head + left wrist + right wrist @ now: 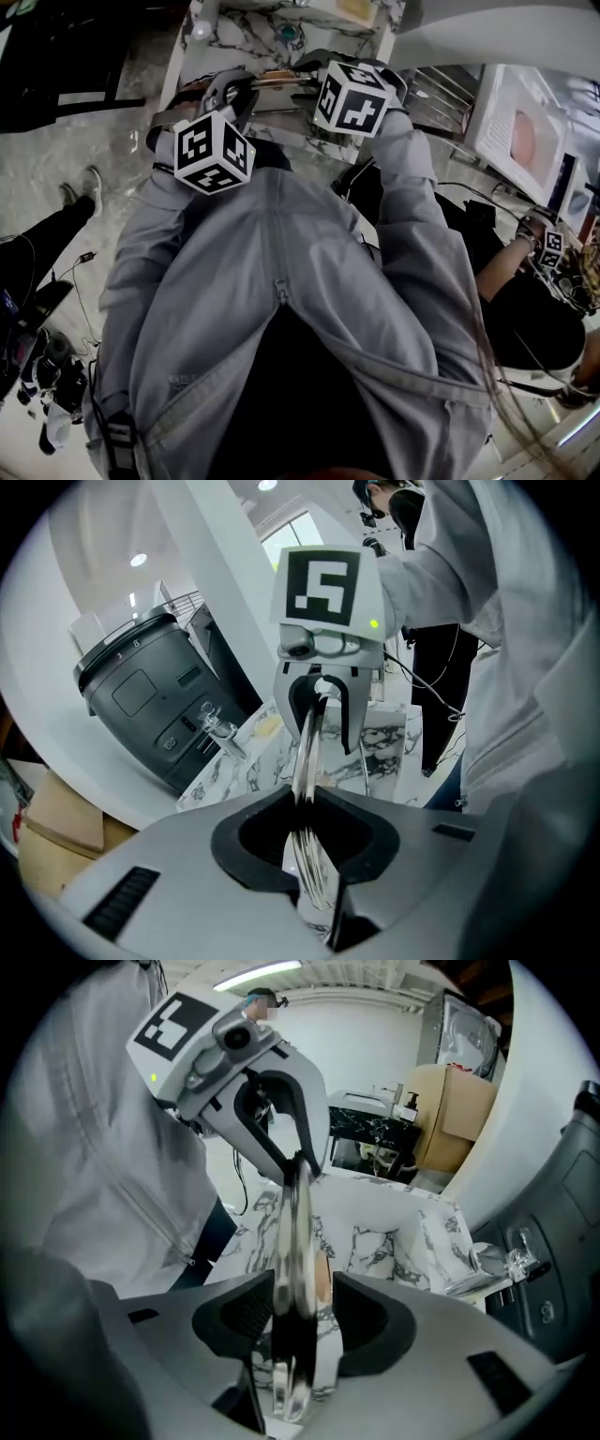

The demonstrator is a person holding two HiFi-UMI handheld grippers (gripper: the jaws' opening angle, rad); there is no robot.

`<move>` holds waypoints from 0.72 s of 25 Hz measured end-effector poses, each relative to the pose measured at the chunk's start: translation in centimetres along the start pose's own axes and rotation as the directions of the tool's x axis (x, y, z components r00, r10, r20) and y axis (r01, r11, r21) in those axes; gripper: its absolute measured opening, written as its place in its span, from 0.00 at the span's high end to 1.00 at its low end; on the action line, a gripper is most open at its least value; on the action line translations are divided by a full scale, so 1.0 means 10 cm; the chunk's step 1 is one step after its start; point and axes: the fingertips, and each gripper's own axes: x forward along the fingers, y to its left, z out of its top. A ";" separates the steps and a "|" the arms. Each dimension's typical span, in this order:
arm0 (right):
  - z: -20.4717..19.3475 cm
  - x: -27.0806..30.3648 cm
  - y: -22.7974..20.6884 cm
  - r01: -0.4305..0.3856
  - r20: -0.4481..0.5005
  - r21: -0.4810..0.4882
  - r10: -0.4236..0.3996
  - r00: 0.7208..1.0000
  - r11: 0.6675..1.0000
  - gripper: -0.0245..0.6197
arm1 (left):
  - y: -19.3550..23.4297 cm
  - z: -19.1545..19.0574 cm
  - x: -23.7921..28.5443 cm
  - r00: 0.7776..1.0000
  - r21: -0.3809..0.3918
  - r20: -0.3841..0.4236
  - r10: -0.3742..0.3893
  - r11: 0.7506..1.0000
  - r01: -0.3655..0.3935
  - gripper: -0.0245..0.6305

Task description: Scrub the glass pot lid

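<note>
The glass pot lid (305, 752) stands on edge between my two grippers, which face each other over the marble sink (394, 1232). In the left gripper view, my left gripper (314, 850) is shut on the lid's rim, and the right gripper (325, 714) shows opposite, its fingers astride the far rim. In the right gripper view, the lid (291, 1232) runs between the jaws of my right gripper (295, 1326) with a gap on each side, so it is open. The head view shows both marker cubes, left (214, 150) and right (352, 97), held close in front of the person's grey jacket.
A chrome faucet (220, 733) rises from the marble counter beside a large black appliance (141, 686). Cardboard boxes (459, 1110) stand further back. A second person (534, 281) with a gripper is at the right, near a white appliance (516, 122).
</note>
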 end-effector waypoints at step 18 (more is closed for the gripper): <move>0.10 0.03 -0.26 0.445 0.048 -0.180 -0.444 0.895 0.877 0.90 | 0.07 -0.24 -0.49 0.984 -0.267 0.110 -0.143 0.949 0.168 0.79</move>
